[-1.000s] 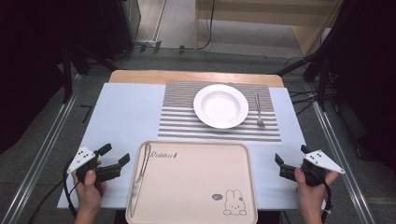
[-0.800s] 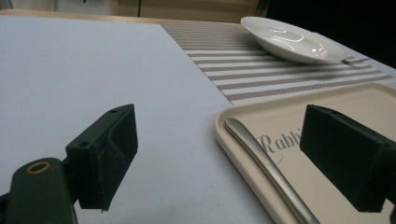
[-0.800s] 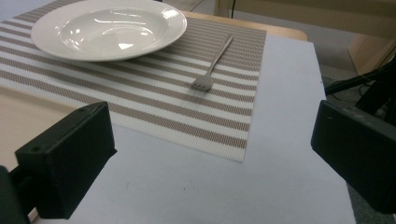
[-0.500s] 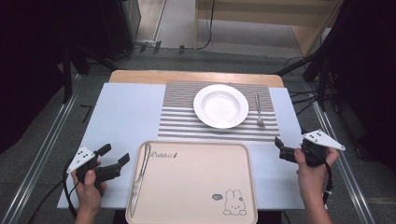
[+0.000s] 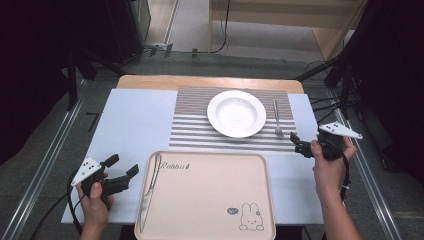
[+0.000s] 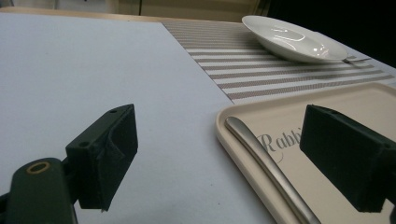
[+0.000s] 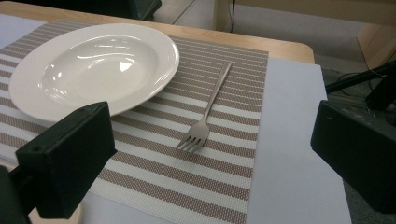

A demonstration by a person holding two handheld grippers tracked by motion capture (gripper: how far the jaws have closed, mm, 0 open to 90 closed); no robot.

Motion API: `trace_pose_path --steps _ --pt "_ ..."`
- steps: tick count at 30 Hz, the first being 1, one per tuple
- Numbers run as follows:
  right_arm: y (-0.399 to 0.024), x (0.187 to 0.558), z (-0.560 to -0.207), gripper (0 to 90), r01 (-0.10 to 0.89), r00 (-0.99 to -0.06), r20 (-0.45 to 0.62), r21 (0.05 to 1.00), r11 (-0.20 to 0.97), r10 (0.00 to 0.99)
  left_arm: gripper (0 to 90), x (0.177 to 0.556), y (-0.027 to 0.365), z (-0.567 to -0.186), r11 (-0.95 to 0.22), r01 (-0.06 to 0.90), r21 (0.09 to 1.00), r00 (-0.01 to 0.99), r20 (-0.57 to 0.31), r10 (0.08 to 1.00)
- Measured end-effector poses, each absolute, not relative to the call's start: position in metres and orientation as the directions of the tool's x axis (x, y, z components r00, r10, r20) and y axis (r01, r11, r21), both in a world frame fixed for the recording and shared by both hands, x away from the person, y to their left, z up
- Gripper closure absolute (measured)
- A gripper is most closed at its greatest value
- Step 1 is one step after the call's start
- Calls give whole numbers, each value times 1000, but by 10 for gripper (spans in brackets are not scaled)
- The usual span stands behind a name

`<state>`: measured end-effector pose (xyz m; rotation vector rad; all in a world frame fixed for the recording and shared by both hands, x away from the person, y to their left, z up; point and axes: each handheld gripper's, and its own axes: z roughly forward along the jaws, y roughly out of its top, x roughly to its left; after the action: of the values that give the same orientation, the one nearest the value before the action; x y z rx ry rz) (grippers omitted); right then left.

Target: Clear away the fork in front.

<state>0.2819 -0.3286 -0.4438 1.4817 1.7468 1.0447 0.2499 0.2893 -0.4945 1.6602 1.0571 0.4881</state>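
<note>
Dark floor and a pale wooden cabinet framed the tabletop (image 5: pixel 135 120) in the high view, where a striped placemat (image 5: pixel 190 125) carried a white plate (image 5: pixel 236 113) with a fork (image 5: pixel 277 118) just beside it at centre right. The fork's long axis ran up and down the frame, tines toward the bottom. The right claw (image 5: pixel 296 142), jaws spread and empty, sat at lower right of the fork and near its tines; the left claw (image 5: pixel 123 168), also spread and empty, lay at lower left, well apart from the fork, beside a beige tray (image 5: pixel 210 200) whose left edge held a knife (image 5: pixel 150 190). The right hand was judged the nearer for the fork.

Left claw view: the two black jaws stood wide apart with nothing between them. The knife (image 6: pixel 266 163) lay in the tray (image 6: pixel 243 116) between them at lower centre, its long axis running away toward upper left.

Right claw view: the jaws stood wide apart and empty. The fork (image 7: pixel 205 112) lay between them in mid-frame, tines toward the camera, handle slanting to upper right, the plate (image 7: pixel 93 65) just beside it at upper left.
</note>
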Motion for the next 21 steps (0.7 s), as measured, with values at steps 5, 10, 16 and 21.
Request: trace_pose_path --steps 5,10,16,21 --pt "-330 295 -443 36 498 -171 45 866 47 984 110 250 289 -495 -49 399 916 527 -185 829" --pt "-332 305 -446 36 516 -159 55 856 35 986 110 250 289 -495 -50 400 915 527 -185 829" --pt "-331 321 -450 48 555 -155 69 831 29 986 110 249 290 -495 -46 395 918 530 -186 827" --pt "-331 330 -448 83 566 -155 77 824 25 985 110 250 289 -494 -50 398 916 528 -184 829"
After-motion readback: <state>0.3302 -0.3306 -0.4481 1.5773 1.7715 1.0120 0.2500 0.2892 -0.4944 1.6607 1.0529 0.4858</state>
